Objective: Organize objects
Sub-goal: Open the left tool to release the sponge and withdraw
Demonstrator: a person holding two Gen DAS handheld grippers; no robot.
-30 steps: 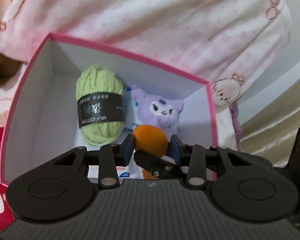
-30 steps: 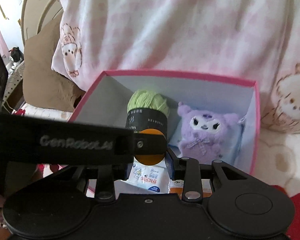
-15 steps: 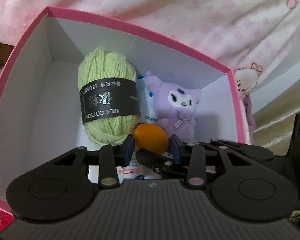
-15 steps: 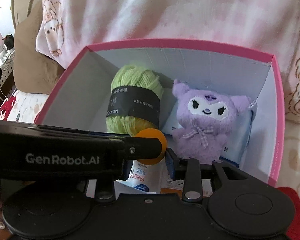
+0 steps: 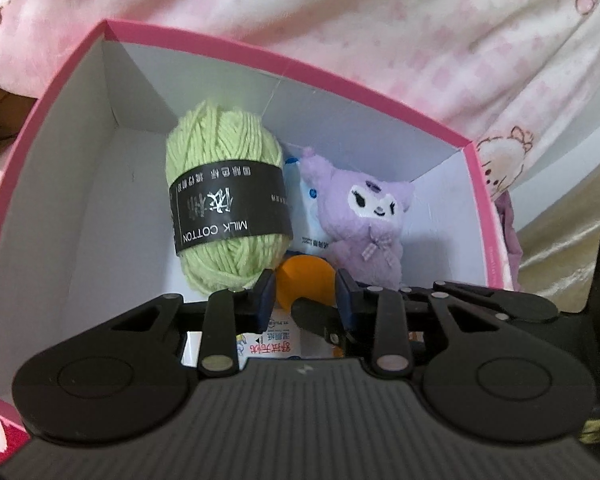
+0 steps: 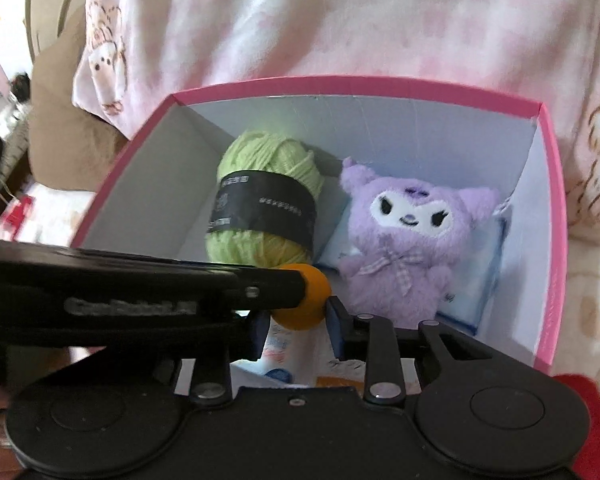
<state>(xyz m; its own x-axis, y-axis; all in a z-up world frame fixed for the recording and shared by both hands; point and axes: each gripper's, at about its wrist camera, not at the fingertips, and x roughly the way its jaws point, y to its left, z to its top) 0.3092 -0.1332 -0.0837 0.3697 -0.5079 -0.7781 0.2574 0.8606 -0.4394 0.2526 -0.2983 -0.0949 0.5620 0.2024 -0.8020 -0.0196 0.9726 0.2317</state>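
An orange ball (image 5: 305, 283) sits between the fingers of both grippers, low inside a pink box (image 5: 204, 40) with white walls. My left gripper (image 5: 306, 300) is shut on the ball. My right gripper (image 6: 296, 320) is also shut on the orange ball (image 6: 300, 300); the left gripper's black body crosses its view from the left. Inside the pink box (image 6: 380, 82) lie a green yarn ball (image 5: 224, 204) (image 6: 266, 204) with a black label and a purple plush toy (image 5: 366, 216) (image 6: 412, 232) on a white-blue packet (image 6: 484, 280).
A printed sachet (image 5: 278, 344) and an orange packet (image 6: 338, 382) lie on the box floor under the grippers. A pink-and-white blanket (image 6: 340, 20) is piled behind the box. A brown cushion (image 6: 60, 120) is to the left.
Both grippers have moved forward and down into the box with the orange ball; the yarn and plush now look larger and nearer.
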